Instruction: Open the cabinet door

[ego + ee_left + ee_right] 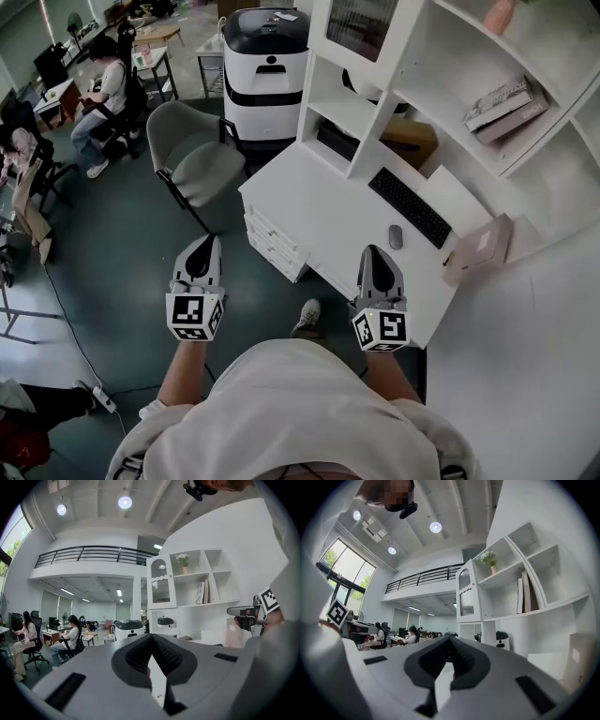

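The cabinet door (359, 26) is a white frame with a ribbed glass pane, closed, at the top left of the white shelf unit over the desk. It also shows in the left gripper view as the cabinet door (161, 587) and in the right gripper view as the cabinet door (467, 598), far ahead in both. My left gripper (201, 247) hangs over the floor, left of the desk, shut and holding nothing. My right gripper (375, 253) is over the desk's front edge, jaws together, nothing between them. Both point level toward the shelf unit, well short of the door.
The white desk (309, 216) carries a keyboard (409, 206), a mouse (395, 236) and a pinkish box (480, 247). A grey chair (192, 155) and a white-and-black machine (265, 66) stand left of the desk. Books (504, 105) lie on a shelf. People sit at desks at far left.
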`<control>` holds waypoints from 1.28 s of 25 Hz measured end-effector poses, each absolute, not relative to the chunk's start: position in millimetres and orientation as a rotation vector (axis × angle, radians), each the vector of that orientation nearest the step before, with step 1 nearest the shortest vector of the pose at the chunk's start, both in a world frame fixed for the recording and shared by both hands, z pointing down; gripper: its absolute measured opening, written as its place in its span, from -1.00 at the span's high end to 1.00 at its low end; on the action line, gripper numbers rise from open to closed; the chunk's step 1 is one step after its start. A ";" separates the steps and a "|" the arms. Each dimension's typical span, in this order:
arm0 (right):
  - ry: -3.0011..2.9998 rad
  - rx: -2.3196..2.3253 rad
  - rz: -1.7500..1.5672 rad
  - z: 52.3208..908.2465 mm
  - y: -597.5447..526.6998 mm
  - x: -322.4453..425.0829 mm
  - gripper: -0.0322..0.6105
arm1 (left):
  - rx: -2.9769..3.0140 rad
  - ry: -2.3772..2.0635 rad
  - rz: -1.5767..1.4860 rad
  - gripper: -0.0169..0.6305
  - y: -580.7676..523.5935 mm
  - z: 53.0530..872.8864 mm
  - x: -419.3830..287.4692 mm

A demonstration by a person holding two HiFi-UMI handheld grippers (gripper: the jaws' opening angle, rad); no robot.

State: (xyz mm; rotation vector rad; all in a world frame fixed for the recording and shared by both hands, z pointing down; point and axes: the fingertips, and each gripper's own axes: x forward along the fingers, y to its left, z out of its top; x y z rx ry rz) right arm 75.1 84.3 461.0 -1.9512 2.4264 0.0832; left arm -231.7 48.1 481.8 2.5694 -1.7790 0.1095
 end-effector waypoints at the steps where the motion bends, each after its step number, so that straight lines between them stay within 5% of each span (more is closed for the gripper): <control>1: 2.436 -1.936 0.079 461.6 70.9 79.4 0.89 | 2.562 -1.792 0.110 0.95 37.3 480.9 -227.0; 18: 2.499 -1.855 0.029 466.4 -98.9 166.8 0.89 | 2.518 -1.843 0.117 0.95 -126.2 477.0 -133.6; 32: 2.443 -1.967 -0.017 473.5 -167.4 118.1 0.89 | 2.611 -1.738 0.112 0.95 -236.0 465.0 -160.8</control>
